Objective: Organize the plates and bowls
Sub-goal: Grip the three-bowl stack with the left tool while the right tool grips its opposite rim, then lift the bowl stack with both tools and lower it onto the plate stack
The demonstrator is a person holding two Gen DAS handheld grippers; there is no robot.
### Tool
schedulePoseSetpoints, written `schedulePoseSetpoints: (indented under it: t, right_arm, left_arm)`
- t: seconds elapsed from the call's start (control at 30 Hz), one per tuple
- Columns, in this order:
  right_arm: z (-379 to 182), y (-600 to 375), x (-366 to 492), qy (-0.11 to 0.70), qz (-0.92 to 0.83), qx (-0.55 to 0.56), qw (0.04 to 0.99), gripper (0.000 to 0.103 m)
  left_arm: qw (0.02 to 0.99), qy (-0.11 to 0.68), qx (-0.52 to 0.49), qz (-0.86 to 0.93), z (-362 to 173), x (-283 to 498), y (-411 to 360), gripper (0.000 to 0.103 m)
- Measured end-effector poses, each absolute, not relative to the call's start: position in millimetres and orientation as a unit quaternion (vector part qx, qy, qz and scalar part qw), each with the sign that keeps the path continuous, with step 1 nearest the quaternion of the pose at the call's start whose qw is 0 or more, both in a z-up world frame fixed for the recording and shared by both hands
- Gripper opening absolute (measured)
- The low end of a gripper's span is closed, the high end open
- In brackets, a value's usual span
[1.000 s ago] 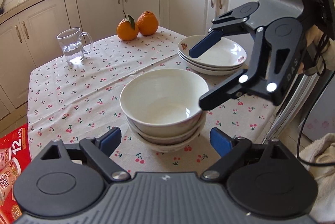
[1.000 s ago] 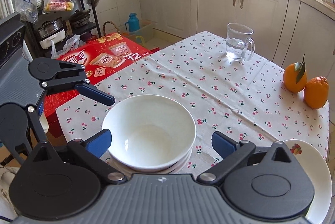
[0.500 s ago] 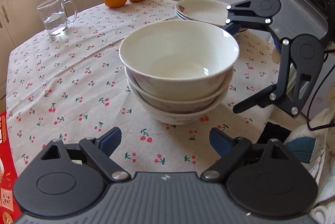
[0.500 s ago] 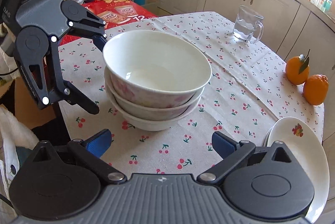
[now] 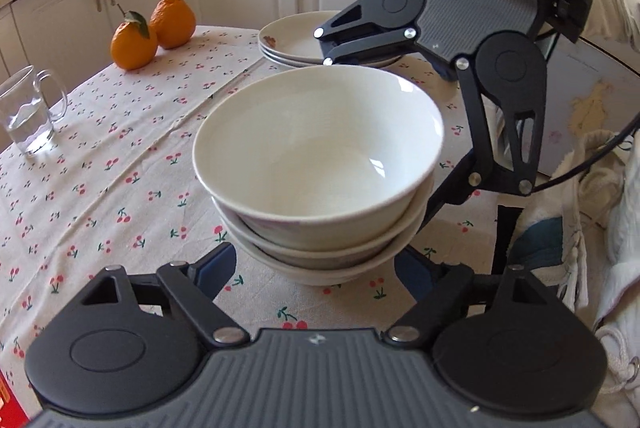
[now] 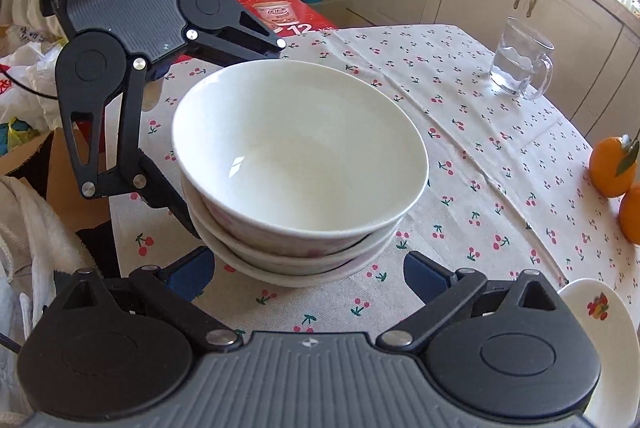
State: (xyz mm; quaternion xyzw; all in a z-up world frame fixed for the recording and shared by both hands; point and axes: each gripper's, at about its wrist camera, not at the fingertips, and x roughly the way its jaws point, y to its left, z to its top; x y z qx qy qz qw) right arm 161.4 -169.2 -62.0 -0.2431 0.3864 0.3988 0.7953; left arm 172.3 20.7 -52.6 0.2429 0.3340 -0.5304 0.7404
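Three white bowls sit nested in one stack on the cherry-print tablecloth, dead centre in both wrist views. The left gripper comes at the stack from 6 o'clock in its own view, jaws spread wide, a blue pad on either side of the lowest bowl and neither one touching it. Across the stack, the right gripper closes in from 2 o'clock, fingers parted wide: one black finger lies just past the top bowl's far rim, the other reaches in low against the stack's right flank at 4 o'clock. Whether that lower finger touches the bowls cannot be told.

Switch to the right wrist view and it mirrors: the right gripper is open, pads flanking the base of the bowls, while the left gripper brackets the stack from 10 o'clock.

The stack of plates rests at 12 o'clock in the left view, just beyond the bowls, partly behind the right gripper. Two oranges sit touching at 10 o'clock, and a glass mug holding water stands at 9 o'clock near the table edge. A red box shows beyond the table in the right view.
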Motion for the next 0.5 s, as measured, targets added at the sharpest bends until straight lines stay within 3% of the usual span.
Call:
schedulePoseSetpoints:
  t: [0.5]
  right_arm:
    - [-57.2,-160.8,169.4,0.402,0.432,-0.247,0.769,0.095]
  left_arm:
    - [0.709,0.339,0.237,-0.572,-54.2,184.2,21.6,0.081]
